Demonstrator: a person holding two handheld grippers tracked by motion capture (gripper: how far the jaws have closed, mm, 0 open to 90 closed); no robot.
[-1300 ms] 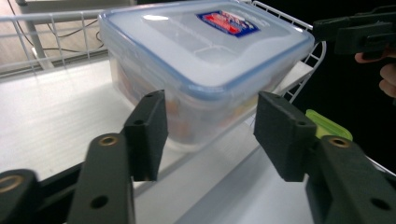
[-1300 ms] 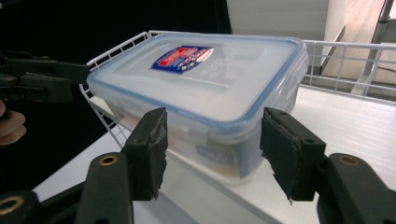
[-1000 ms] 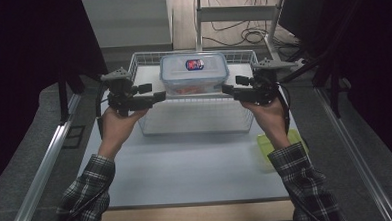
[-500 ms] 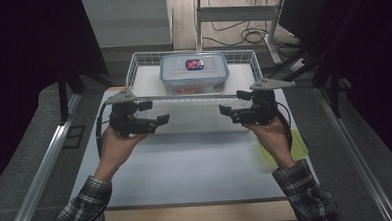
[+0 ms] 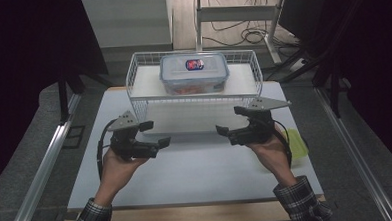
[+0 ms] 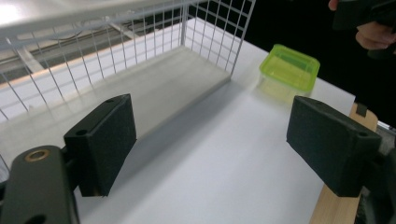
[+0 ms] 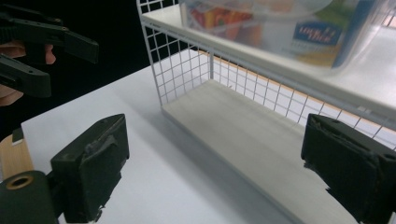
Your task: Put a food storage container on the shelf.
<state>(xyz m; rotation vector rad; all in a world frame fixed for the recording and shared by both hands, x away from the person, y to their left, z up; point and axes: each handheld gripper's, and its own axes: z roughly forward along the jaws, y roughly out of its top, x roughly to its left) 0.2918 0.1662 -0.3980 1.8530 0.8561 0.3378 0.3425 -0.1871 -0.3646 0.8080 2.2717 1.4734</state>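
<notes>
The lidded plastic food container [image 5: 194,73] rests on the wire rack's [image 5: 193,93] top shelf at the table's [image 5: 197,175] far edge, probably rigid, smooth-sided and best clamped at both short ends, while left tongs [image 5: 161,133] and right tongs [image 5: 223,124], just opening, gape empty.

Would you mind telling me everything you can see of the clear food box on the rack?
The food box is a clear plastic container, rectangular with rounded corners, closed by a clear lid with a bluish rim. A blue and red label sits on the lid. Orange and red contents show through its walls; what they are I cannot tell. It stands upright and level on the white top shelf of the wire rack, about midway along it. Nothing else touches it.
</notes>
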